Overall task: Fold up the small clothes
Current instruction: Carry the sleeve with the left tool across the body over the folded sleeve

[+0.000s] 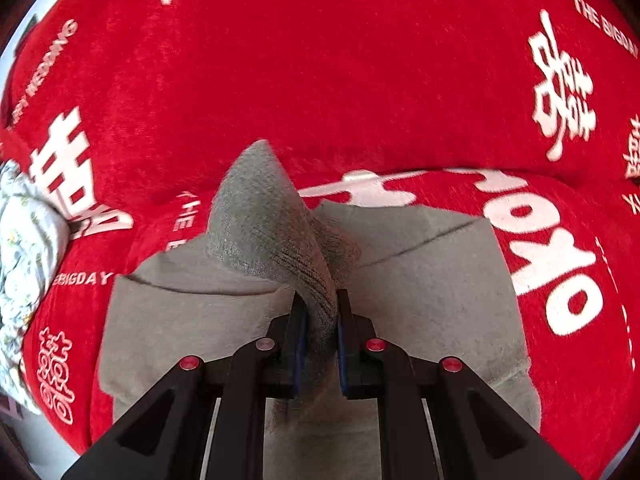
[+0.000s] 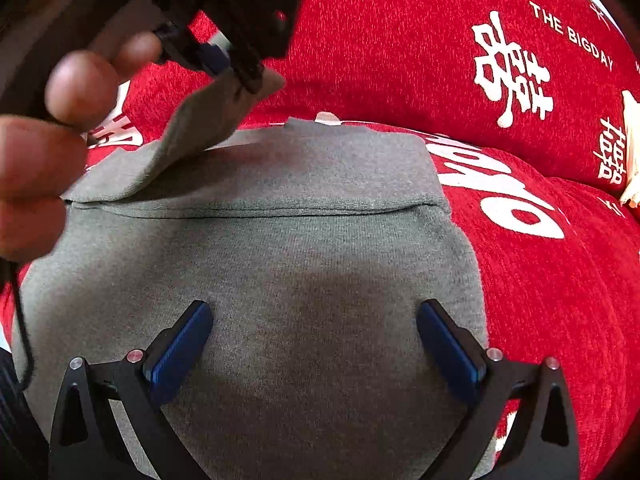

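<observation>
One red sofa cover (image 2: 540, 280) with white lettering is carrying one grey knit garment (image 2: 280, 280), which is lying flat with a fold line across its far part. The left tool (image 1: 320, 312) is pinching a ribbed corner of that garment and holding it up in a peak. The right tool (image 2: 314, 340) is hovering over the garment's near middle, fingers spread apart. One floral cloth (image 1: 24, 260) is lying at the far left.
</observation>
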{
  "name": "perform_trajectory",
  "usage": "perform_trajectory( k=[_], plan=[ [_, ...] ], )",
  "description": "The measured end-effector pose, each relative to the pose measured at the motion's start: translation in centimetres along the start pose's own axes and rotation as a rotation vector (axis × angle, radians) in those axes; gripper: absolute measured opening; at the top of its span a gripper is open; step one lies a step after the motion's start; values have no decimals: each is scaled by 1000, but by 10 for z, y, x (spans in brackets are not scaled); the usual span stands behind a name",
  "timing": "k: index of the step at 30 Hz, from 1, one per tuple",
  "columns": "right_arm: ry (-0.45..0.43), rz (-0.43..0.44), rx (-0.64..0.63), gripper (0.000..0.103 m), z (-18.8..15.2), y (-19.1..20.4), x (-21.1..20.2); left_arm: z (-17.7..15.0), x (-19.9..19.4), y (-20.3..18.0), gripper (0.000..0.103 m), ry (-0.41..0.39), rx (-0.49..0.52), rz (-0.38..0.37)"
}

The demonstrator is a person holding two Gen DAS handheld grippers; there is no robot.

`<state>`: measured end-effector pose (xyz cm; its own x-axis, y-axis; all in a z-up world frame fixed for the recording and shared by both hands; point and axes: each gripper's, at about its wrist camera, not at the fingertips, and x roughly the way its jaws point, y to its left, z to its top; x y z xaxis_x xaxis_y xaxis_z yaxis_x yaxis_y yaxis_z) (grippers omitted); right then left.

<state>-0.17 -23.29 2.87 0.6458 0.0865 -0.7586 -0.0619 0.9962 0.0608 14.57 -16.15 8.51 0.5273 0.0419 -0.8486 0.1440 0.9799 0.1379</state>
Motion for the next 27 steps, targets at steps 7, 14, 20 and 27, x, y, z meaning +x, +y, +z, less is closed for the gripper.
perform_trajectory(
  k=[7, 14, 20, 27],
  plan=[
    [-6, 1, 0, 102, -1, 0, 0, -4, 34, -6, 14, 98, -14, -225],
    [-12, 6, 3, 102, 0, -1, 0, -19, 55, 1, 56, 165, -83, -442],
    [-15, 8, 4, 102, 0, -1, 1, -23, 47, 0, 69, 152, -72, -541],
    [-15, -1, 0, 102, 0, 1, 3, -19, 56, 8, 69, 224, -119, -756]
  ],
)
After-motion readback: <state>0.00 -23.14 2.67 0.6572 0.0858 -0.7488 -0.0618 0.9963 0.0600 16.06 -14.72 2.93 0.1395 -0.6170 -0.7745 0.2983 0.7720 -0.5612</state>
